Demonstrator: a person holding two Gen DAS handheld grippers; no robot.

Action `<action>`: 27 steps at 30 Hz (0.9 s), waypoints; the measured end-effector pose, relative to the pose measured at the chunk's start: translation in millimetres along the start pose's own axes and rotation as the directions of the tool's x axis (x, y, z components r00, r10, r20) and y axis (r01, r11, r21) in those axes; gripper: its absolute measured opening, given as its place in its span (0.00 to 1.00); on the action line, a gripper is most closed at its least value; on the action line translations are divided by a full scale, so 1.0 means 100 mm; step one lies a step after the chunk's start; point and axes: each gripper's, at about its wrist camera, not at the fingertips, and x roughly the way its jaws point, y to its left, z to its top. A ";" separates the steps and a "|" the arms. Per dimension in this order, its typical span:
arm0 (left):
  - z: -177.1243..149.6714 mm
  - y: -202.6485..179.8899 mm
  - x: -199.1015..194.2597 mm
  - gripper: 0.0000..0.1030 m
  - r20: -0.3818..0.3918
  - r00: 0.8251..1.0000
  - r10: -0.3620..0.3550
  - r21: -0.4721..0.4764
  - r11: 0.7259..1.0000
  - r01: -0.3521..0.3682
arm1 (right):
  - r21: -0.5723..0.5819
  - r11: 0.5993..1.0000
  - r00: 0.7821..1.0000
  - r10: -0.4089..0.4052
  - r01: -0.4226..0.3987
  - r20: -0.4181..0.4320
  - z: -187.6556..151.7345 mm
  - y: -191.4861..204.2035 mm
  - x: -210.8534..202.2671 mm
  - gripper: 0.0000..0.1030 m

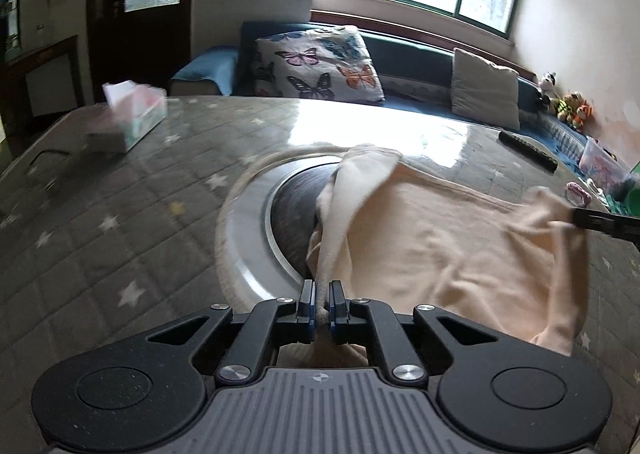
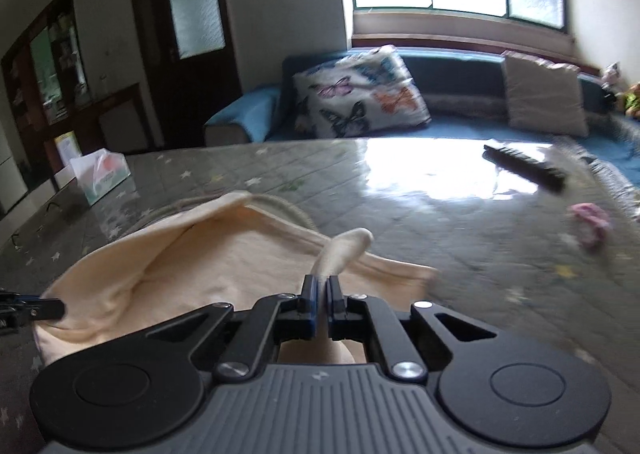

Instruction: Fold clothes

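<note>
A cream garment [image 1: 432, 238] lies partly spread on the grey star-patterned table [image 1: 120, 214]. My left gripper [image 1: 322, 286] is shut on one edge of it, and the cloth rises in a fold from the jaws. My right gripper [image 2: 321, 280] is shut on another edge of the garment [image 2: 224, 254]. The right gripper also shows at the right edge of the left wrist view [image 1: 576, 216], pinching the cloth. The left gripper shows at the left edge of the right wrist view [image 2: 60, 308]. The garment is stretched between the two grippers, a little above the table.
A round turntable disc [image 1: 256, 230] sits in the table under the garment. A tissue box [image 1: 132, 116] stands far left, a black remote [image 1: 528, 150] far right, a pink item [image 2: 590, 220] at right. A blue sofa with a butterfly pillow [image 1: 320, 62] lies beyond the table.
</note>
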 end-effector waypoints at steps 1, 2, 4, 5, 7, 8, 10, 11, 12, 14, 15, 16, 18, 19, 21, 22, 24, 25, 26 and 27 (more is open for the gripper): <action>-0.04 0.03 -0.03 0.06 -0.006 1.000 0.001 -0.009 1.000 -0.002 | 0.006 1.000 1.000 -0.013 0.013 0.013 -0.04 -0.04 -0.10 0.04; -0.09 0.07 -0.06 0.06 -0.012 1.000 0.003 -0.019 1.000 -0.003 | 0.016 1.000 1.000 -0.022 0.022 0.022 -0.07 -0.07 -0.18 0.04; -0.19 0.12 -0.13 0.06 -0.023 1.000 0.000 -0.032 1.000 -0.001 | 0.052 0.998 0.998 -0.050 0.048 0.047 -0.17 -0.17 -0.42 0.04; -0.24 0.13 -0.16 0.06 -0.029 1.000 -0.003 -0.036 0.999 0.002 | 0.061 0.997 0.997 -0.056 0.053 0.054 -0.21 -0.19 -0.50 0.04; -0.34 0.17 -0.22 0.06 -0.045 0.999 -0.011 -0.046 0.999 0.009 | 0.098 0.993 0.995 -0.074 0.067 0.069 -0.37 -0.27 -0.72 0.04; -0.39 0.17 -0.23 0.06 -0.057 0.998 -0.018 -0.047 0.999 0.015 | 0.116 0.991 0.994 -0.081 0.073 0.068 -0.45 -0.31 -0.80 0.04; -0.47 0.17 -0.26 0.07 -0.076 0.997 -0.026 -0.037 0.999 0.024 | 0.151 0.984 0.993 -0.104 0.094 0.060 -0.62 -0.38 -0.94 0.04; -0.50 0.17 -0.27 0.07 -0.084 0.996 -0.029 -0.027 0.999 0.027 | 0.166 0.980 0.992 -0.117 0.108 0.047 -0.70 -0.43 -0.99 0.04; -0.53 0.16 -0.28 0.07 -0.092 0.995 -0.031 -0.017 0.999 0.030 | 0.184 0.975 0.991 -0.132 0.124 0.028 -0.77 -0.48 -1.03 0.04; -0.55 0.18 -0.29 0.09 -0.098 0.995 -0.030 -0.005 1.000 0.030 | 0.219 0.965 0.989 -0.146 0.146 -0.015 -0.91 -0.58 -1.07 0.07; -0.54 0.18 -0.29 0.10 -0.101 0.995 -0.027 -0.001 1.000 0.027 | 0.233 0.959 0.987 -0.158 0.161 -0.031 -0.97 -0.62 -1.09 0.09; -0.54 0.18 -0.30 0.10 -0.102 0.995 -0.021 0.002 1.000 0.021 | 0.243 0.953 0.984 -0.175 0.180 -0.044 -1.01 -0.66 -1.11 0.11; -0.53 0.19 -0.33 0.13 -0.095 0.995 -0.011 0.009 1.000 0.012 | 0.246 0.943 0.974 -0.219 0.225 -0.053 -1.05 -0.71 -1.14 0.12; -0.52 0.19 -0.34 0.15 -0.088 0.996 -0.007 0.012 1.000 0.008 | 0.252 0.935 0.968 -0.245 0.249 -0.048 -1.06 -0.75 -1.17 0.13; -0.49 0.19 -0.37 0.34 -0.073 0.997 0.000 0.020 1.000 0.001 | 0.259 0.932 0.967 -0.253 0.254 -0.038 -1.04 -0.78 -1.19 0.15; -0.48 0.19 -0.38 0.37 -0.065 0.998 0.004 0.024 1.000 -0.003 | 0.261 0.932 0.967 -0.253 0.253 -0.033 -1.02 -0.78 -1.19 0.20; -0.45 0.19 -0.40 0.40 -0.053 0.999 0.009 0.027 1.000 -0.007 | 0.234 0.941 0.969 -0.245 0.245 -0.029 -0.99 -0.73 -1.14 0.30; -0.44 0.19 -0.39 0.40 -0.048 0.999 0.010 0.026 1.000 -0.009 | 0.221 0.946 0.971 -0.236 0.237 -0.028 -0.96 -0.70 -1.09 0.39; -0.42 0.20 -0.38 0.42 -0.046 0.999 0.011 0.024 1.000 -0.010 | 0.208 0.951 0.973 -0.229 0.230 -0.031 -0.93 -0.68 -1.03 0.45; -0.41 0.19 -0.38 0.43 -0.045 0.999 0.014 0.023 1.000 -0.013 | 0.195 0.955 0.975 -0.221 0.224 -0.033 -0.91 -0.65 -0.97 0.46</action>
